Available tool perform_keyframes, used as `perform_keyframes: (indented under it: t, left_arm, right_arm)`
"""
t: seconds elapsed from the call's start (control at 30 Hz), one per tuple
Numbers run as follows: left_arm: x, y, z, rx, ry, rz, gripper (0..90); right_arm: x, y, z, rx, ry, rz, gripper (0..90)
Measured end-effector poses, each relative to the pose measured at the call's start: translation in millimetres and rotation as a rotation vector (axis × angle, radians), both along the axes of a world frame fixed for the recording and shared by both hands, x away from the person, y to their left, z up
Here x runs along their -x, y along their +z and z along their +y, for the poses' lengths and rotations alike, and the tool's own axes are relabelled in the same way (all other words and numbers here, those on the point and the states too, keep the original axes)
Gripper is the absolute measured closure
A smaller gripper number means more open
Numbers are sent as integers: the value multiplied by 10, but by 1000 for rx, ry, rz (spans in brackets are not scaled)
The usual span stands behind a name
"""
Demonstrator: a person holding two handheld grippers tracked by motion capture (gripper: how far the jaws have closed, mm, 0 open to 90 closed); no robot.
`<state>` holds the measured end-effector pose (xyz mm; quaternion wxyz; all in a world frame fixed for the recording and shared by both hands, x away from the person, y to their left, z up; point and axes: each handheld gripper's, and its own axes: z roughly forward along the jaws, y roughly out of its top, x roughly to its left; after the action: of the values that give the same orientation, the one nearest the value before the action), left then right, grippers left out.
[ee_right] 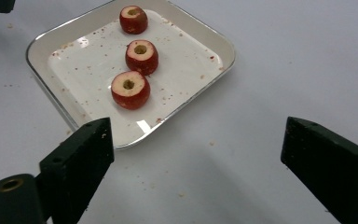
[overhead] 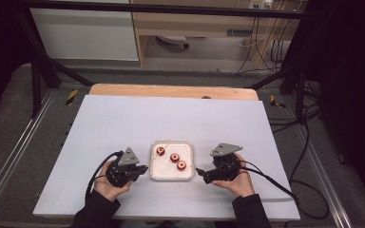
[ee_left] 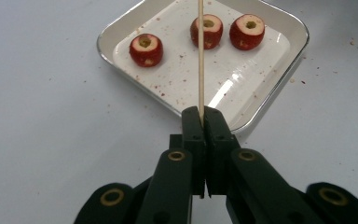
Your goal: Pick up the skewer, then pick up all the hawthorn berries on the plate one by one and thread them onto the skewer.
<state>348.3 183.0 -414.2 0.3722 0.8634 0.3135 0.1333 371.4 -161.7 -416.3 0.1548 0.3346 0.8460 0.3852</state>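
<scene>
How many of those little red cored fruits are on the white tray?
3, all on the white tray, roughly in a row: one fruit nearest the right gripper, one in the middle, one at the far end. None seems hidden.

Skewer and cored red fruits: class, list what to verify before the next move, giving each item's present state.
1. Left gripper clamps the skewer: ok.
2. Skewer runs straight out from the jaws: ok.
3. Right gripper open, ready to grasp: ok.
4. Three cored fruits sit hole-up in the tray: ok.
5. Skewer tip lined up with a fruit's hole: cannot tell.
</scene>
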Motion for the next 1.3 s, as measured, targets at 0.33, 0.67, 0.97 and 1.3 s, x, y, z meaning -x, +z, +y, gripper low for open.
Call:
perform_keyframes:
  t: [0.33, 0.67, 0.97, 1.3]
  left_arm:
    - [79, -78, 244, 90, 74, -42, 883]
    - [138, -178, 321, 105, 87, -48, 883]
    - [156, -217, 364, 125, 90, -45, 883]
    - [161, -220, 362, 128, 86, -47, 883]
  right_arm:
    - [-56, 68, 99, -57, -2, 82, 24]
    - [-157, 117, 302, -6, 6, 135, 44]
    - [-236, 158, 452, 7, 27, 185, 88]
    - [-385, 181, 726, 101, 48, 269, 234]
